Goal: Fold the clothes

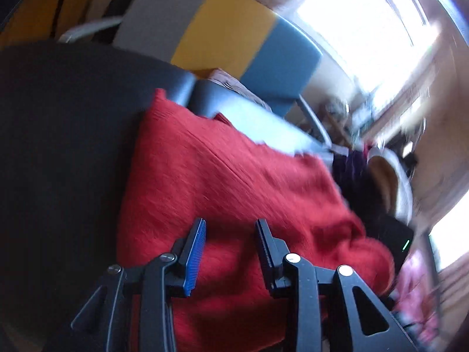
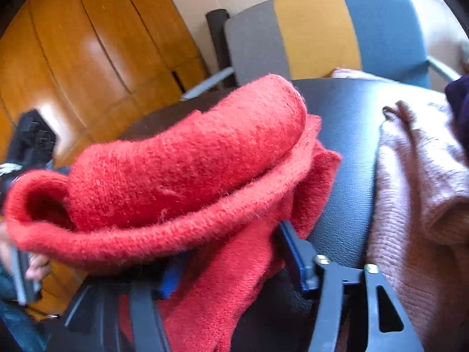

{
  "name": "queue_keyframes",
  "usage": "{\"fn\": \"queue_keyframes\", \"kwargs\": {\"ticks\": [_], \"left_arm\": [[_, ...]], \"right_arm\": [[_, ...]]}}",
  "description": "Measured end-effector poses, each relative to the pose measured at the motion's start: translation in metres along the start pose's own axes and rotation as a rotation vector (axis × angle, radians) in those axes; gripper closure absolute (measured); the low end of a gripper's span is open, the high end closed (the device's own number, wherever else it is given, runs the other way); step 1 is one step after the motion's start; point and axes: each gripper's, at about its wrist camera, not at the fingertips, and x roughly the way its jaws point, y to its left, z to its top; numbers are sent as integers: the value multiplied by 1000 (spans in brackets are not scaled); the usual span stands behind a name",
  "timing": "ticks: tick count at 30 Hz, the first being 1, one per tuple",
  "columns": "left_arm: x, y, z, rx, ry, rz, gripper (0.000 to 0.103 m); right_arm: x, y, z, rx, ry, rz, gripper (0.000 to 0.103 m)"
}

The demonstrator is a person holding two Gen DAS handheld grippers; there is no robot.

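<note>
One red sweater (image 1: 222,176) lies bunched on the black counter (image 1: 58,146) beside one pink knit (image 2: 416,176), both tools parted: left tool (image 1: 230,228) empty above it, right tool (image 2: 231,252) loosely straddling its folds.

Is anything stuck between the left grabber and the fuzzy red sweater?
Nothing visible is. The left gripper has its jaws apart right above the fuzzy red knit sweater, with only red cloth showing between its fingers and nothing lying on top there.
</note>
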Motion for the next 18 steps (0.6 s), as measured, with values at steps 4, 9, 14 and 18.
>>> {"fn": "queue_keyframes", "kwargs": {"ticks": [4,9,14,18], "left_arm": [[8,-33,-17,241,-9,112,65],[2,-24,-13,240,-4,62,65],[9,-32,-23,300,-26,72,64],[9,-27,-22,275,-30,54,62]], "right_arm": [[-7,10,-8,19,37,-101,12],[-42,7,-31,28,56,-148,9],[-92,-7,-30,118,28,-67,0],[-146,15,2,69,-115,-19,0]]}}
